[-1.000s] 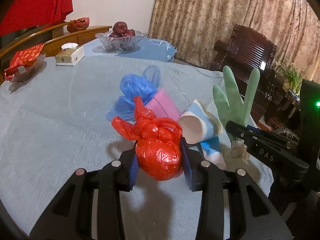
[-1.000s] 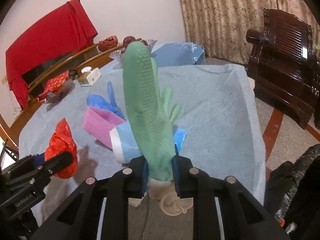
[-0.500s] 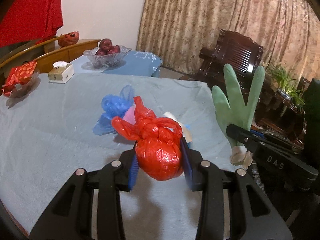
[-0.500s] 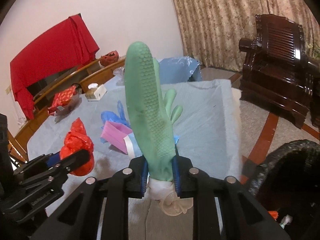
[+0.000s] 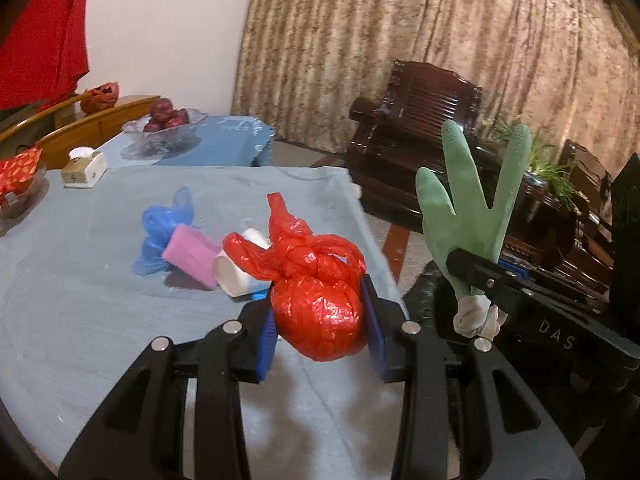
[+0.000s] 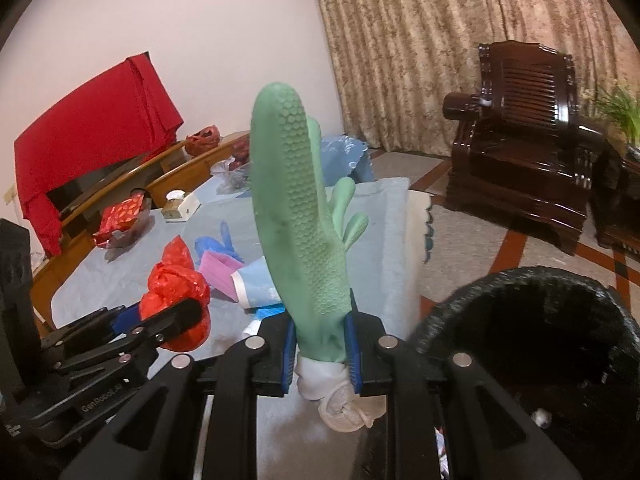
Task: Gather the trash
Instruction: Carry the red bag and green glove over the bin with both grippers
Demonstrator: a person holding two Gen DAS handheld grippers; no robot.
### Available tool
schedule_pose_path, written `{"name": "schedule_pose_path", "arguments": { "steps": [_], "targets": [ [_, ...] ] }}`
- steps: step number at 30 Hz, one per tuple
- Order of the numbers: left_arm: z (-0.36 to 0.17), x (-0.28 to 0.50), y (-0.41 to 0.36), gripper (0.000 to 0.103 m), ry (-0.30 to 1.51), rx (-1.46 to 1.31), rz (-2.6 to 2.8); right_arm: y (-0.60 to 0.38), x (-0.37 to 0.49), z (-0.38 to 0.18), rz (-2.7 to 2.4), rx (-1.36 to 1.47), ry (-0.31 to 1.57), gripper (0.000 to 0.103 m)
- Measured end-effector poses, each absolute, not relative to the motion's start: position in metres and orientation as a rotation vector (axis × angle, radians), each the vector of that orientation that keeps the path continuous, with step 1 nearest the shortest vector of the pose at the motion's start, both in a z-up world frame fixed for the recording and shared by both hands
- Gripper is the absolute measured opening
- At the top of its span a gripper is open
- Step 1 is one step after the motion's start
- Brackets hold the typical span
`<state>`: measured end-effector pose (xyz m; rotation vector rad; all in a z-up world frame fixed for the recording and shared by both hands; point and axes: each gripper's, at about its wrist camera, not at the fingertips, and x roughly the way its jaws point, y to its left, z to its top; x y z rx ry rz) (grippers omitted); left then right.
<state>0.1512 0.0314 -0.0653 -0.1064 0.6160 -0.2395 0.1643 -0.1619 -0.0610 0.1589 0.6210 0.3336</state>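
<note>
My left gripper (image 5: 320,330) is shut on a knotted red plastic bag (image 5: 316,304), held above the table's near edge. My right gripper (image 6: 320,356) is shut on the cuff of a green rubber glove (image 6: 300,216) that stands upright, a white knotted lining hanging below. In the left wrist view the green glove (image 5: 468,208) and the right gripper (image 5: 476,276) sit at the right. In the right wrist view the red bag (image 6: 176,292) and the left gripper (image 6: 176,322) sit at the left. A black trash bin (image 6: 532,344) opens low on the right.
On the blue-grey table (image 5: 80,288) lie a blue plastic bag (image 5: 160,232), a pink packet (image 5: 190,256) and a white and blue paper cup (image 5: 232,276). A tissue box (image 5: 84,168) and a fruit bowl (image 5: 164,128) stand further back. A dark wooden armchair (image 6: 524,128) is beyond.
Both grippers have lifted and swung right, away from the table's middle, each keeping its load. The black bin has come into the right wrist view.
</note>
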Motion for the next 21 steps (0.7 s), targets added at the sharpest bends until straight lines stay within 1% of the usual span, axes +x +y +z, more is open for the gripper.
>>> {"name": "schedule_pose_path", "arguments": {
  "steps": [11,21],
  "targets": [
    [-0.053,0.138,-0.013,0.036,0.594,-0.064,-0.335,-0.219,0.128,-0.048,0.230,0.174,0.580,0.021],
    [-0.056,0.136,-0.068,0.036,0.608,-0.020,-0.467,-0.286,0.093,-0.057,0.075,0.200,0.594,0.021]
  ]
}}
